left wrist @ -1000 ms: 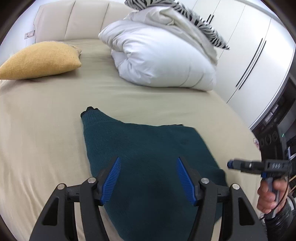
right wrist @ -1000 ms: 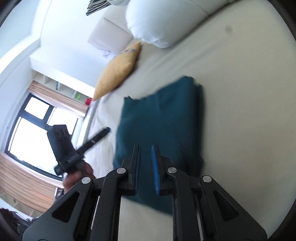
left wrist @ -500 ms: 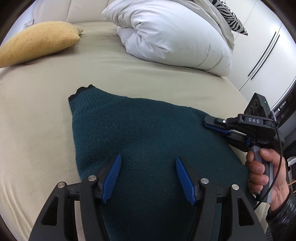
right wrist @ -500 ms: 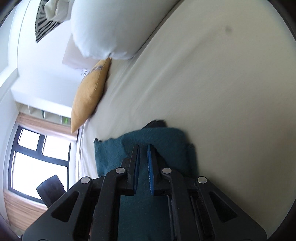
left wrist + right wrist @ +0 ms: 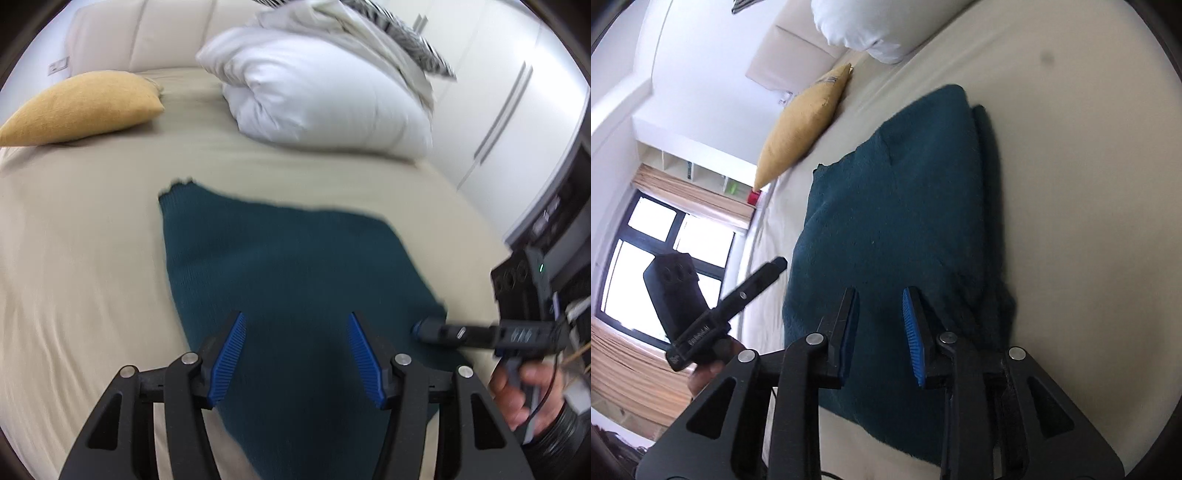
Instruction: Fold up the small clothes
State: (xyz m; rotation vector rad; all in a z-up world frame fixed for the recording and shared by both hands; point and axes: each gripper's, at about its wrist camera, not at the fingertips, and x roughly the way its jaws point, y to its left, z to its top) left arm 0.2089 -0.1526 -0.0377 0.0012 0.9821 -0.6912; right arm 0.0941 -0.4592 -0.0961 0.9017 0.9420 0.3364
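A dark teal knitted garment (image 5: 295,266) lies folded on the beige bed sheet (image 5: 81,266). In the right wrist view the garment (image 5: 897,206) shows a doubled edge along its right side. My left gripper (image 5: 295,314) hovers over the garment's near part, its jaws wide and closing slightly, with no cloth pinched between them. My right gripper (image 5: 880,291) sits over the near right part of the garment; its jaws are opening and grip nothing. Each gripper also shows in the other's view: the right gripper (image 5: 421,328) at the garment's right edge, the left gripper (image 5: 779,263) off its left edge.
A mustard cushion (image 5: 81,107) lies at the far left of the bed. A bundled white duvet (image 5: 325,96) with a zebra-striped cloth on top sits at the far middle. White wardrobe doors (image 5: 509,110) stand to the right, a window (image 5: 661,251) to the left.
Both grippers pushed in over the garment half a second ago and have drawn back. The right gripper's jaws, then nearly shut, now stand apart.
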